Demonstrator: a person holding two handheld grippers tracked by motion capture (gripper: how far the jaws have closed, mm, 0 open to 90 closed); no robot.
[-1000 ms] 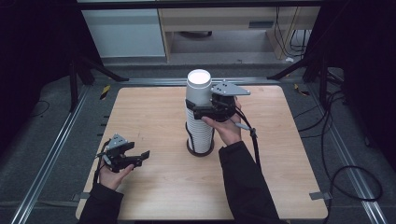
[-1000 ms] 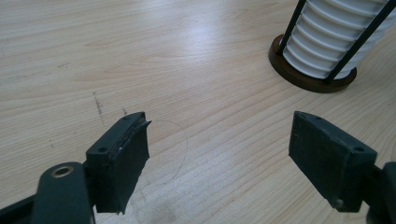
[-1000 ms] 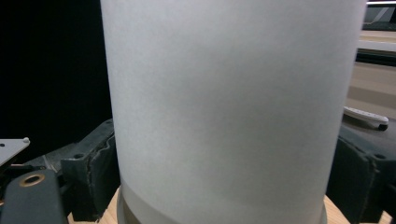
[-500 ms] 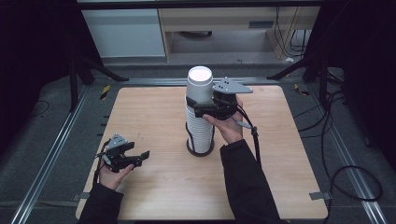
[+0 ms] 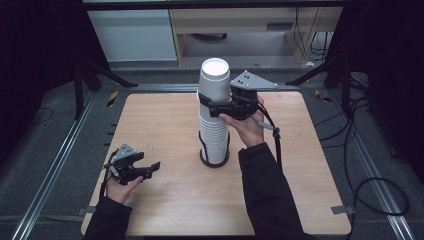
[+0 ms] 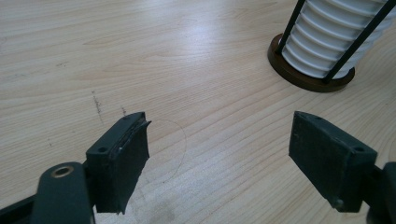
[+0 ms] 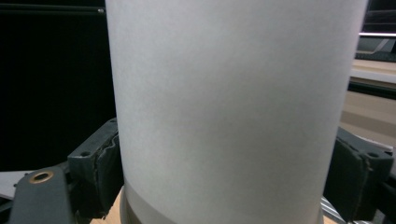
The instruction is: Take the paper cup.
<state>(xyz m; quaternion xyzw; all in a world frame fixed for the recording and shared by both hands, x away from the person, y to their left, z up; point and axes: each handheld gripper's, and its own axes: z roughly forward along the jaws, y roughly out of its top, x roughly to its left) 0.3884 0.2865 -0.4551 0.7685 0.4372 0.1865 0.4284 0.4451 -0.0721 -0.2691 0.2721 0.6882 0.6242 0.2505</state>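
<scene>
A tall stack of white paper cups (image 5: 213, 135) stands in a black-rod holder with a round brown base (image 5: 215, 161) at the middle of the wooden table (image 5: 160, 120). My right gripper (image 5: 212, 103) is shut on the top cup (image 5: 214, 80), which sits raised above the rest. In the right gripper view the top cup (image 7: 233, 102) sits between both jaws of the right gripper (image 7: 231, 144). My left gripper (image 5: 152, 170) rests low at the front left, open and holding nothing. The left gripper view has the left gripper (image 6: 217, 135) over bare wood, with the stack (image 6: 327, 42) ahead to the right.
Metal rails (image 5: 60, 150) frame the table on the left and right. A black cable (image 5: 272, 135) trails from the right gripper along the forearm. Light-coloured cabinets (image 5: 135, 35) stand beyond the far edge. Bare wood lies around the left gripper.
The right gripper has risen with the top cup, lifting it higher out of the stack. The left gripper has stayed put.
</scene>
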